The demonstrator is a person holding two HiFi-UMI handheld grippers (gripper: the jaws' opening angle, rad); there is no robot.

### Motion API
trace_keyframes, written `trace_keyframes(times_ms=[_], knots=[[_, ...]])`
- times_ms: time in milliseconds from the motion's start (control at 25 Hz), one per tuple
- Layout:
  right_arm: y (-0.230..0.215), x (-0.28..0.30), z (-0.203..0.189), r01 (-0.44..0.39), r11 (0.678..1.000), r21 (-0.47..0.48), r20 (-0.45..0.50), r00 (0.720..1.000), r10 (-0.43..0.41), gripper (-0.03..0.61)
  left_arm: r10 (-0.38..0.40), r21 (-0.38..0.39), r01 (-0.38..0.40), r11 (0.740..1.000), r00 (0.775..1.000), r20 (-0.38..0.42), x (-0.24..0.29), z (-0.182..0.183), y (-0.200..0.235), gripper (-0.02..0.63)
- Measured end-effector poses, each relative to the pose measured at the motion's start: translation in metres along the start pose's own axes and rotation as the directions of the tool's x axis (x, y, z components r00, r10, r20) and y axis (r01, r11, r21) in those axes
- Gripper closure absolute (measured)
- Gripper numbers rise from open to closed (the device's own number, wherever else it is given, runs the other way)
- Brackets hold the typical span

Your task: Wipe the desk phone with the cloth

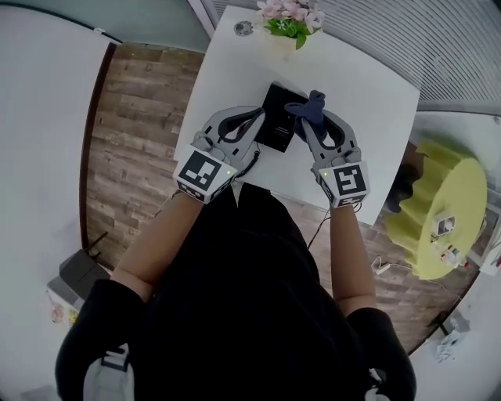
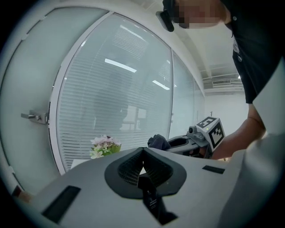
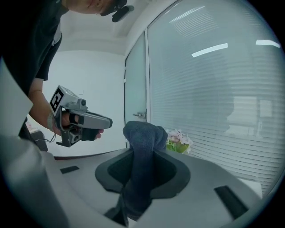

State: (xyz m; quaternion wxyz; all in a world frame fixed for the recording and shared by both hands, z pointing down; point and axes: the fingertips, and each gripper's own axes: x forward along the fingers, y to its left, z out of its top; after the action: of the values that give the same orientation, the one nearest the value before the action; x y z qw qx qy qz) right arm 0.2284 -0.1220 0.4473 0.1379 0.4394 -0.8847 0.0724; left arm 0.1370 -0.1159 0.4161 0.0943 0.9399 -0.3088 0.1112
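Right now the desk phone lies flat on the white table, between our two grippers and just ahead of their tips. We judge it a rigid, boxy body of black plastic, fairly light and likely to slide on the smooth tabletop under a wipe. It wants steadying at a side edge rather than on its top, whose detail is too small to make out.

The cloth is dark blue, nappy, soft and limp. It stands in a folded hump above the right gripper, whose jaws are pinched on its middle, and the rest trails down behind them. We expect it to drape and follow the phone's shape, with the loose hump the part to press down. In the head view that bunch sits over the phone's edge nearest the right gripper.

The left gripper has its ribbed dark pads pressed together with nothing between them. Its tip is at the phone's opposite edge; whether it touches, we cannot tell.

Beyond both tips stand pale pink flowers with green leaves, and past them a glass wall with slatted blinds.
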Motion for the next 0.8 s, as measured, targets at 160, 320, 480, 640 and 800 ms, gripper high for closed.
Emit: trace_keyframes(times_ms=[160, 320, 480, 640, 800], knots=[[-0.008, 0.027, -0.024, 0.013, 0.999, -0.032, -0.039, 0.999, -0.014, 0.465, 0.066, -0.009, -0.066, 0.998, 0.998, -0.022, 0.005, -0.024, 0.011, 0.604], [-0.015, 0.048, -0.046, 0.039, 0.998, -0.053, -0.077, 0.996, -0.043, 0.465, 0.088, -0.01, -0.088, 0.996, 0.995, -0.038, 0.012, -0.044, 0.015, 0.604], [-0.02, 0.068, -0.071, 0.048, 0.997, -0.061, -0.135, 0.989, -0.056, 0.465, 0.073, -0.009, -0.074, 0.997, 0.995, -0.068, 0.021, -0.061, 0.019, 0.604], [-0.023, 0.081, -0.096, 0.062, 0.994, -0.089, -0.192, 0.978, -0.079, 0.465, 0.068, -0.027, -0.07, 0.997, 0.995, -0.072, 0.028, -0.073, 0.023, 0.604], [-0.024, 0.087, -0.113, 0.076, 0.992, -0.098, -0.219, 0.971, -0.096, 0.465, 0.054, -0.031, -0.057, 0.998, 0.994, -0.09, 0.03, -0.081, 0.024, 0.604]])
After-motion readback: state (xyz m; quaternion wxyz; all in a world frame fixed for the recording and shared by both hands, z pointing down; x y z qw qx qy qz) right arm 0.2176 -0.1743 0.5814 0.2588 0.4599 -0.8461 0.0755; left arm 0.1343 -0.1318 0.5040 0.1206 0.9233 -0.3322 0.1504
